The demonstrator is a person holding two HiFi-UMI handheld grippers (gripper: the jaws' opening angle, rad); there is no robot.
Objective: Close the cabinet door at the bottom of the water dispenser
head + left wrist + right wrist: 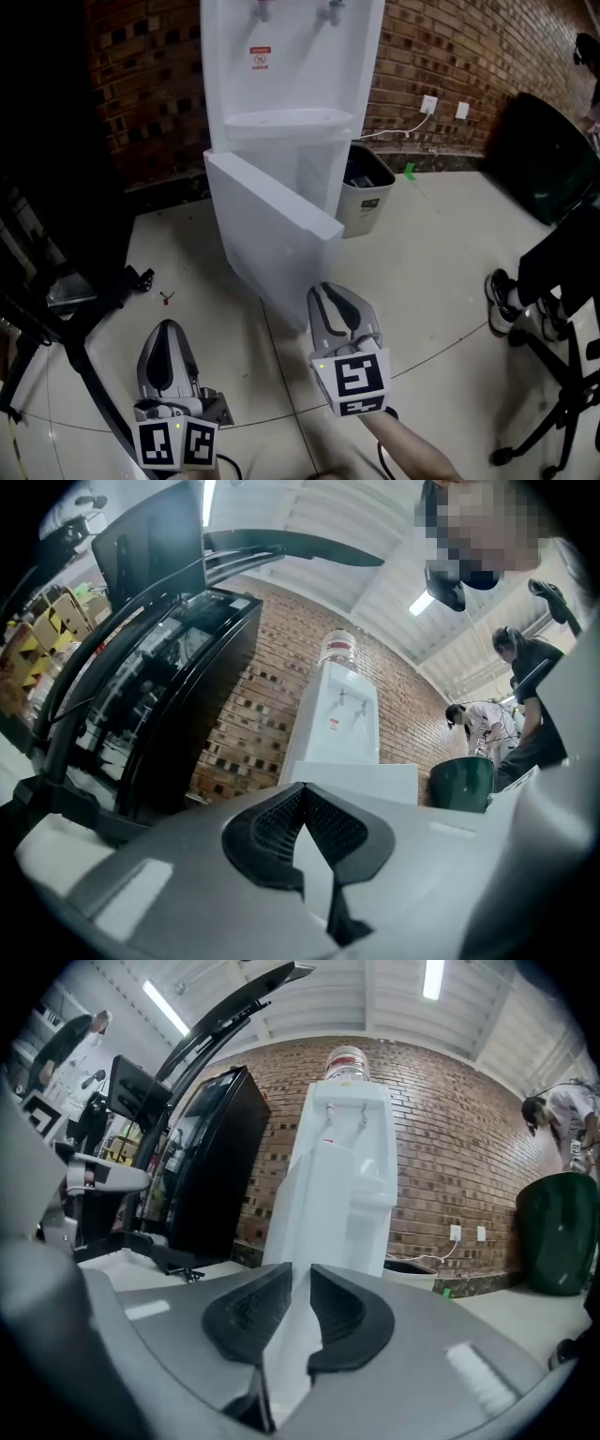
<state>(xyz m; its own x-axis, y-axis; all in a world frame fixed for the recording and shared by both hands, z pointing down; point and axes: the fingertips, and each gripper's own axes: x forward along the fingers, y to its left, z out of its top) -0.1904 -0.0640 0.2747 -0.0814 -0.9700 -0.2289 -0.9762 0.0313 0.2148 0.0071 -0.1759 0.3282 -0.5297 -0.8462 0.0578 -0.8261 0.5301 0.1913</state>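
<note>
The white water dispenser [291,56] stands against the brick wall. Its bottom cabinet door [267,225] hangs open, swung out towards me. My right gripper [330,292] is just short of the door's lower front corner, apart from it. Its jaws are a narrow slit apart with nothing between them, and the door [305,1213] shows straight ahead past my right gripper [300,1274]. My left gripper [167,328] hovers low at the left, farther from the door. In the left gripper view my left gripper [302,789] has its tips together and holds nothing; the dispenser [337,724] rises beyond it.
A grey waste bin [366,192] stands right of the dispenser. A black machine [47,141] and black stand legs [84,356] fill the left. An office chair [553,309] and a person's shoe [502,291] are at the right. A green bin [555,1232] stands by the wall.
</note>
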